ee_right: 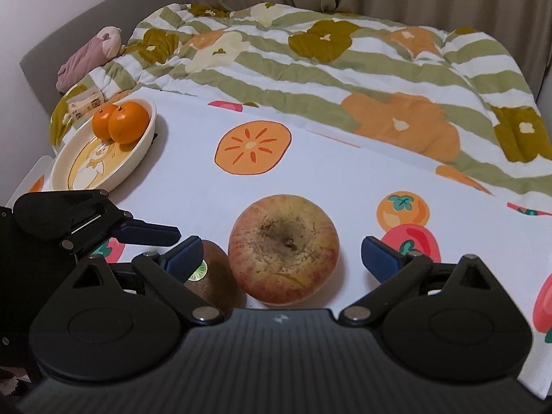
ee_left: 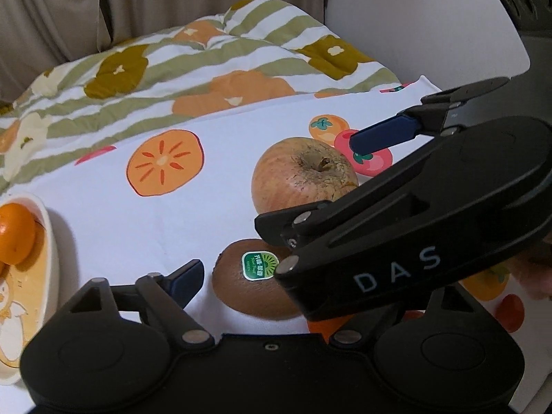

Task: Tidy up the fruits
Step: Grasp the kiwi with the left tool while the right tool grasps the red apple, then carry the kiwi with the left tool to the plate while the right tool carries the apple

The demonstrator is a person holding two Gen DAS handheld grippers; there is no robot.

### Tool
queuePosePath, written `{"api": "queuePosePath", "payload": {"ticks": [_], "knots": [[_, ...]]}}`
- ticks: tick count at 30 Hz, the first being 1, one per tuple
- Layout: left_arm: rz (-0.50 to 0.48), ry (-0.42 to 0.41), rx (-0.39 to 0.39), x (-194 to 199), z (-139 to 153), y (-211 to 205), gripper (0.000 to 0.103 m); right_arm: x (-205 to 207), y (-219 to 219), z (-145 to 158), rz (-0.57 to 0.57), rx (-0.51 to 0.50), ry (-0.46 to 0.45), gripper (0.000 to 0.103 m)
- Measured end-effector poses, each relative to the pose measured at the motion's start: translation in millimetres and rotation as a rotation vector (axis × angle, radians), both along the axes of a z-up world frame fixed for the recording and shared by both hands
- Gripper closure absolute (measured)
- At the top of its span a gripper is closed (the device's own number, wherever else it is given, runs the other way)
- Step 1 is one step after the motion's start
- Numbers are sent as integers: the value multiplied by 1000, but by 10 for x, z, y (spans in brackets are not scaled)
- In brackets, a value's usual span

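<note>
A large reddish-yellow apple [ee_right: 283, 247] lies on the white fruit-print cloth [ee_right: 193, 186], between the open fingers of my right gripper [ee_right: 281, 257], untouched. A brown kiwi with a green sticker [ee_left: 253, 281] lies beside it, in front of my open left gripper, whose right finger is hidden behind the right gripper's body [ee_left: 414, 227]. The apple [ee_left: 303, 176] and kiwi [ee_right: 215, 284] show in both views. Two oranges [ee_right: 120, 122] sit in a cream plate [ee_right: 145, 138] at the far left; one orange [ee_left: 15, 238] shows in the left wrist view.
A green-striped floral quilt [ee_right: 345, 69] lies bunched behind the cloth. A pink bundle [ee_right: 89, 55] and a small tissue pack [ee_right: 84, 103] lie near the headboard. Curtains hang behind. The cloth's edge drops off at the right front [ee_right: 538, 379].
</note>
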State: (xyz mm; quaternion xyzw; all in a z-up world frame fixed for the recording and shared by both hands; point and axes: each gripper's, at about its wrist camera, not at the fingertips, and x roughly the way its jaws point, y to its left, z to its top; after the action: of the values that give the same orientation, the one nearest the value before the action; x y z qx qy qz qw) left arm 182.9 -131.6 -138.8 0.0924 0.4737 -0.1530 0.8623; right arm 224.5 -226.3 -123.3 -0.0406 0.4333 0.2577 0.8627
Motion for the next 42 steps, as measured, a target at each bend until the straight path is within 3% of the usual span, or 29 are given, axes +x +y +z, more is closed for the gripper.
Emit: {"api": "queuePosePath", "payload": {"ticks": [7,9,20,24,42], "knots": [[17,39,-47,47,-7,46,19,52,-8,-49,8,9,25,0],[28,37,-37,46,1,61,32,68,-16,-61,7,19,33,0],[49,59,-68,63,12,189,33,105,28,-85,16,34,56,0],[64,64,-79,49,18,225,33,130,59,-121,17,-4,57,13],[101,22,-115,-40,192,386,33,64,-9,18,-13,31,7,14]]}}
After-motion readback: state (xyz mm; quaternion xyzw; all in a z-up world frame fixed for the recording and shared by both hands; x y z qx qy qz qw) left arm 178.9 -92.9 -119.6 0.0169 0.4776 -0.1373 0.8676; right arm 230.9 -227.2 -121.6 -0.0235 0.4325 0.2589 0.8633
